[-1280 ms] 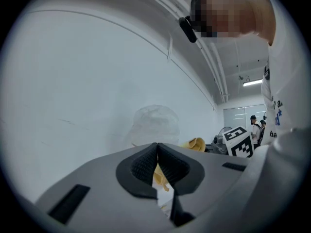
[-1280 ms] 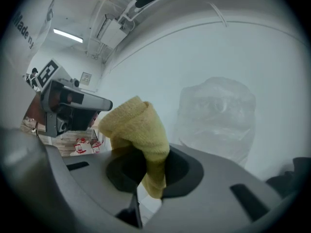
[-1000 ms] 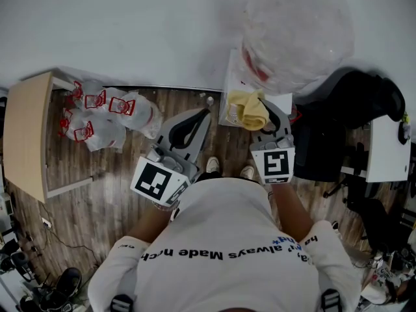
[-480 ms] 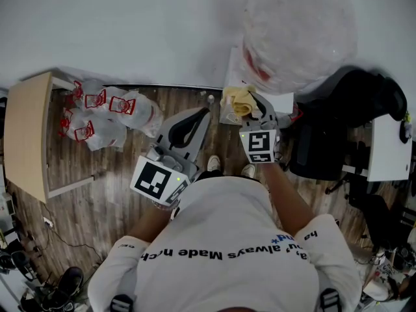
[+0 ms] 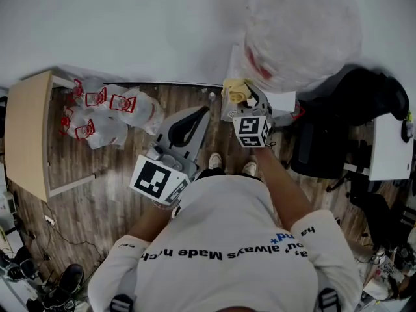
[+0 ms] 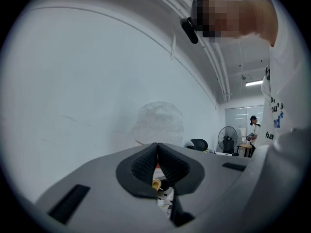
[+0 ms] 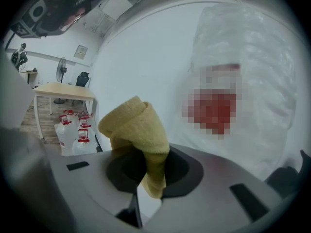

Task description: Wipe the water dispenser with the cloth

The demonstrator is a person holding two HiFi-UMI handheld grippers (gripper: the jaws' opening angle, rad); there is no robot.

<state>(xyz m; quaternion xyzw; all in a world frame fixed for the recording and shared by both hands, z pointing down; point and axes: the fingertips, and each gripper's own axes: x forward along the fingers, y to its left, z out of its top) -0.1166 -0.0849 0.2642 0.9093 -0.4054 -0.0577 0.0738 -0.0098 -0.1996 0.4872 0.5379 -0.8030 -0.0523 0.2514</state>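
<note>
The white water dispenser (image 5: 235,67) stands against the wall, and its big bottle (image 5: 299,31) is wrapped in clear plastic. My right gripper (image 5: 246,95) is shut on a bunched yellow cloth (image 5: 235,90), held at the dispenser's upper front on its left side. In the right gripper view the cloth (image 7: 136,125) sticks up between the jaws, with the wrapped bottle (image 7: 248,81) just behind it to the right. My left gripper (image 5: 195,119) hangs to the left of the dispenser, shut on nothing. In the left gripper view its pads (image 6: 146,161) meet, and the bottle (image 6: 160,120) shows beyond.
Several plastic water jugs (image 5: 104,112) with red labels lie on the wood floor by a light wooden table (image 5: 26,135) at left. A black office chair (image 5: 344,122) and a white desk (image 5: 387,148) stand right of the dispenser. A fan (image 6: 227,139) and a person (image 6: 253,127) are far off.
My right gripper has moved forward and to the left with the cloth, up against the dispenser's front. The left gripper has stayed put.
</note>
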